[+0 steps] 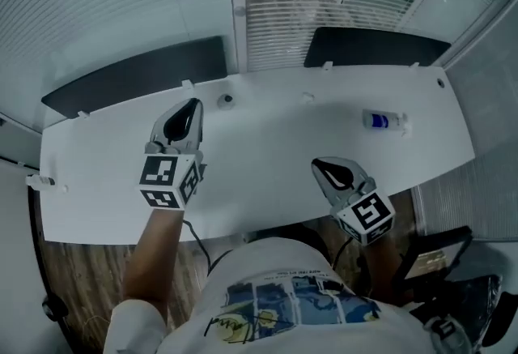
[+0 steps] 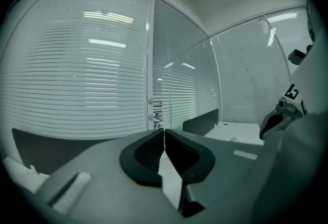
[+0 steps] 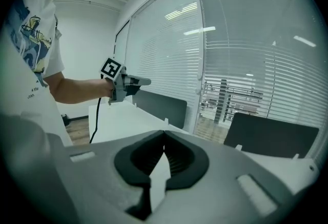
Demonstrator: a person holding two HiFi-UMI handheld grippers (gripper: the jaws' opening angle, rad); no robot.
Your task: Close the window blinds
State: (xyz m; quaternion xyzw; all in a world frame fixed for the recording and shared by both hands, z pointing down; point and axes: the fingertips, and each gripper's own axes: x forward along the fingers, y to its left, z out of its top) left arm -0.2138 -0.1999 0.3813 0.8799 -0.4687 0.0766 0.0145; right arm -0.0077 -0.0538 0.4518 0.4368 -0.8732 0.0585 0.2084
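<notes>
Jaws of the left gripper (image 2: 164,131) are pressed together with nothing between them. Right gripper (image 3: 164,135) is the same: jaws meet at the tips, empty. White horizontal-slat window blinds (image 2: 87,74) hang straight ahead of the left jaws, well apart, behind a dark flat partition panel (image 2: 41,148). Ahead and right of the right jaws, one blind section (image 3: 241,89) has its slats tilted open, see-through. Both grippers are over the white desk (image 1: 267,121). A small clear bottle with a blue label (image 1: 380,121) lies ahead-right of the right jaws.
</notes>
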